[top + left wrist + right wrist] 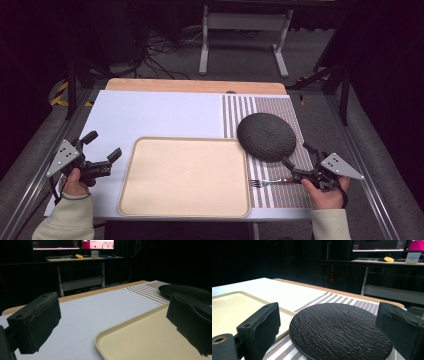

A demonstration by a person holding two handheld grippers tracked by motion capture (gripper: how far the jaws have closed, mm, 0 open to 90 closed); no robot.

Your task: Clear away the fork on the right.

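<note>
A beige tray (pixel 184 176) lies empty at the front middle of the table. Right of it, a round black textured plate (pixel 266 136) rests on a striped placemat (pixel 280 107), its left rim over the tray's corner. A fork (pixel 270 182) lies on the mat's front edge, tines toward the tray. My left gripper (pixel 104 145) is held open left of the tray, nothing between its jaws. My right gripper (pixel 297 156) is open just right of the plate, with the fork's handle close beneath the hand. The right gripper view shows the plate (pixel 339 330) ahead of the open gripper (pixel 328 307).
A pale blue sheet (pixel 150 112) covers the table, with a wooden strip (pixel 195 85) along the far edge. Metal rails run down both sides. Beyond stands a desk with monitors (pixel 75 243) and a white frame (pixel 245 22) on the floor.
</note>
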